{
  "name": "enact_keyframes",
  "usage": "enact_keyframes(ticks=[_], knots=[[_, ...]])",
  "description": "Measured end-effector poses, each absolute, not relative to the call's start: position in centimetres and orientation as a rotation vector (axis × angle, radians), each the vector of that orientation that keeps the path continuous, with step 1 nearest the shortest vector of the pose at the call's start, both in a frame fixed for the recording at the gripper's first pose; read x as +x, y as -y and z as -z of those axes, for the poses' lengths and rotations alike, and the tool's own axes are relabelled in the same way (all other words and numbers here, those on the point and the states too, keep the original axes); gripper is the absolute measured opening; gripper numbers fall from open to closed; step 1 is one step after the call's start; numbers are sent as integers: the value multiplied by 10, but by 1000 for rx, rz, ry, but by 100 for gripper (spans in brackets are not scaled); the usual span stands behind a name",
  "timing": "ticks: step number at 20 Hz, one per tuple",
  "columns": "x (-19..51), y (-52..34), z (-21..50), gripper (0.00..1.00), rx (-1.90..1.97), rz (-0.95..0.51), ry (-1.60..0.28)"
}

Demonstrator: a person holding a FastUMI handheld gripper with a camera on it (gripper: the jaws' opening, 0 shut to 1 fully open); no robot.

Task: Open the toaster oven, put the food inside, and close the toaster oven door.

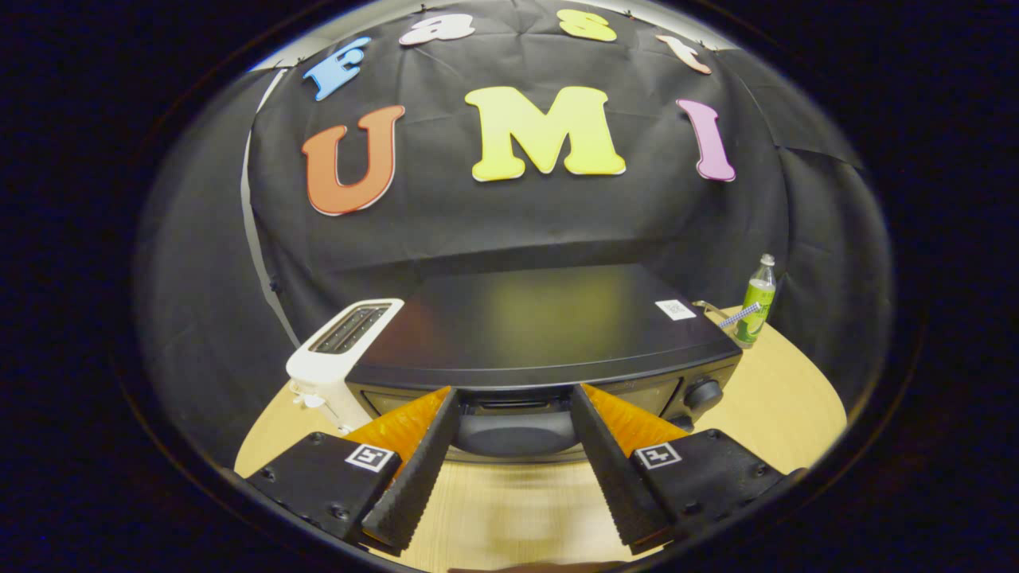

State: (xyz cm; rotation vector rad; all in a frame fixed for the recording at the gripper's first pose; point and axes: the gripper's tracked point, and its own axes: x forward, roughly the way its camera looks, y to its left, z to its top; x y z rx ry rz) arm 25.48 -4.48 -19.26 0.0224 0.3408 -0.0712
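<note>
The tongs (513, 398) are released, their two fingers spread wide with nothing between them but bare wood-grain tabletop (509, 509). Each finger shows a ridged inner face, and its tip reaches the front edge of the toaster oven (541, 334), one tip on either side of the door's middle. Whether the tips actually touch the oven front or stop just short of it is hard to tell from this angle. A square printed marker sits on the body of each finger, back near the camera.

Just ahead of the tongs, the toaster oven's dark flat top takes up most of the ground beyond the fingertips. Its front is seen from steeply above, so the door is squeezed into a narrow band; a rounded dark shape between the fingertips, low on the front, is probably the door's handle or glass, but it is too foreshortened to say which. The door looks closed. A round knob (704, 393) sits on the oven front, beyond the right finger. A small white label lies on the oven's top toward its far right corner.

Beyond the left finger, pressed close beside the oven, stands a white slot toaster (338, 350), its lower part hidden behind the finger. Well beyond the right finger, past the oven's far corner, a green bottle (757, 306) with a pale cap stands upright on the tabletop. The near tabletop is blurred.
</note>
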Motion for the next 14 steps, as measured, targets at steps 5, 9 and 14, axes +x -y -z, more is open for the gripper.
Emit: enact_keyframes(ticks=[5, 9, 14], knots=[[248, 45, 199, 93, -25, 103, -367], [230, 44, 205, 93, -38, 97, -442], [205, 43, 219, 93, -18, 53, -498]])
